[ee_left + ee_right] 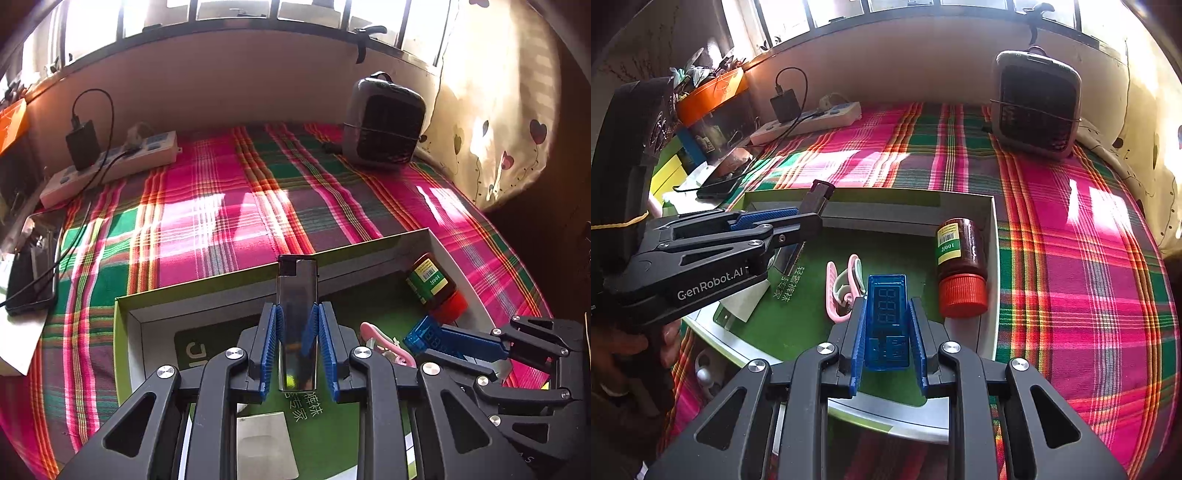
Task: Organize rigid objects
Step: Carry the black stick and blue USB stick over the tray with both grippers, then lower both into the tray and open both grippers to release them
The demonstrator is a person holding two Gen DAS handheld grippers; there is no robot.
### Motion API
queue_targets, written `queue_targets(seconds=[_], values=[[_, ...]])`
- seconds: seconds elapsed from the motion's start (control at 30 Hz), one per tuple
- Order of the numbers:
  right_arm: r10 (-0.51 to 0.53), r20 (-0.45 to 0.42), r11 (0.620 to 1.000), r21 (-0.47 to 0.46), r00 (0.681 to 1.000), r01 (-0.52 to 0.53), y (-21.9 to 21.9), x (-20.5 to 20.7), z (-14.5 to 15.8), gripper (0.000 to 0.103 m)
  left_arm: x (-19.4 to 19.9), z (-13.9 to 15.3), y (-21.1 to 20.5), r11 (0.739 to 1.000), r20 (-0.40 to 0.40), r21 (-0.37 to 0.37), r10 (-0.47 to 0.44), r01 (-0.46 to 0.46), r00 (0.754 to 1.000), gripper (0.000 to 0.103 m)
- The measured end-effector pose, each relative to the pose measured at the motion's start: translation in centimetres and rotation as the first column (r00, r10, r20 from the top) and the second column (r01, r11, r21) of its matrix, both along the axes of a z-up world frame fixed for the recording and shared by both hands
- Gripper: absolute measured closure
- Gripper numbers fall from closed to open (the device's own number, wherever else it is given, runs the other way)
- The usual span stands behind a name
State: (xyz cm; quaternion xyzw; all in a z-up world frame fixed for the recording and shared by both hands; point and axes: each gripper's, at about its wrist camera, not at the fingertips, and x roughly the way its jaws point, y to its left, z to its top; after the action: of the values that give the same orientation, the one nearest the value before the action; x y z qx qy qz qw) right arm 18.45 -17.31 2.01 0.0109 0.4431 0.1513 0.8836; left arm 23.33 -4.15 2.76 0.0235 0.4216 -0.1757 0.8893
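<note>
My left gripper (pixel 297 314) is shut on a shiny metal lighter (pixel 297 291) with a black top, held upright over the green-lined box (pixel 207 297). From the right wrist view the same left gripper (pixel 812 210) reaches in from the left. My right gripper (pixel 886 314) is shut on a translucent blue USB meter (pixel 887 317) with a digit display, above the box floor (pixel 798 328). A brown bottle (pixel 960 258) with a red cap lies at the box's right wall, and a pink clip (pixel 836 291) lies beside the meter. The bottle (pixel 432 284) and the clip (pixel 384 341) also show in the left wrist view.
The box sits on a pink and green plaid cloth (pixel 229 206). A grey heater (pixel 384 122) stands at the back right. A white power strip (pixel 118 162) with a black adapter lies at the back left, and a dark phone (pixel 33 273) lies at the left edge.
</note>
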Motion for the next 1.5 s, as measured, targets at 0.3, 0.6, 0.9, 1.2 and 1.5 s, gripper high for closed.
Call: queue_targets(seconds=[0.3,0.6,0.9,1.2,1.5], values=[[-0.006,-0.003,1.0,-0.011,1.0,0.006,0.0,0.0,-0.3,0.08,0.1,-0.7,-0.3,1.0,-0.006,0.021,0.0,0.0,1.0,0.083],[-0.006,0.01,1.0,-0.03,1.0,0.007,0.1,0.0,-0.3,0.08,0.5,-1.2,-0.2,1.0,-0.018,0.021,0.004,-0.004,1.0,0.084],[-0.008,0.02,0.999,-0.046,1.0,0.008,0.2,0.0,-0.3,0.08,0.5,-1.3,0.0,1.0,-0.023,0.009,0.007,-0.007,1.0,0.083],[-0.011,0.023,0.998,-0.055,1.0,0.012,0.3,-0.1,-0.2,0.08,0.5,-1.2,0.0,1.0,-0.024,0.004,0.008,-0.008,1.0,0.083],[-0.023,0.031,0.998,-0.066,0.999,0.025,0.0,-0.1,-0.2,0.08,0.5,-1.2,0.1,1.0,-0.033,-0.004,0.014,-0.014,0.999,0.082]])
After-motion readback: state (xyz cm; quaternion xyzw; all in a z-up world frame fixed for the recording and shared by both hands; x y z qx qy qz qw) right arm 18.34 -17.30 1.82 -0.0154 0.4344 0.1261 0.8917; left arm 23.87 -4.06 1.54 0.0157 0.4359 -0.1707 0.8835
